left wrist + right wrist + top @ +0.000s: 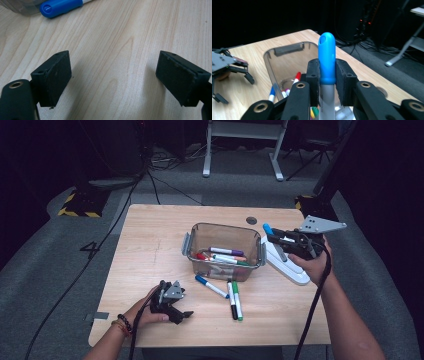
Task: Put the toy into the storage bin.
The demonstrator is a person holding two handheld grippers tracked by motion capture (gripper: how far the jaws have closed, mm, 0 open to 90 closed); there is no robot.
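I have a light-blue-capped marker [326, 60] clamped in my right gripper [326, 80], the jaws pressing on its cap from both sides. It is held up in the air just beside the right end of the clear bin [225, 232], over the white lid [287, 265] lying on the worktop [150, 250]. My left gripper [113, 77] rests low on the worktop near the front left edge, jaws apart with bare wood between them.

I judge the step in hand to be carrying this marker to the bin, which already holds several markers [225, 256]. The next move calls for swinging it over the rim and letting go without knocking the wall. Three markers remain on the worktop in front of the bin: a dark-blue-capped one [211, 286], a black-capped one [232, 300] and a green-capped one [237, 300].

In the right gripper view the marker's barrel is cut off below the jaws, so I cannot see its lower end. The bin's contents overlap and are too small to count.
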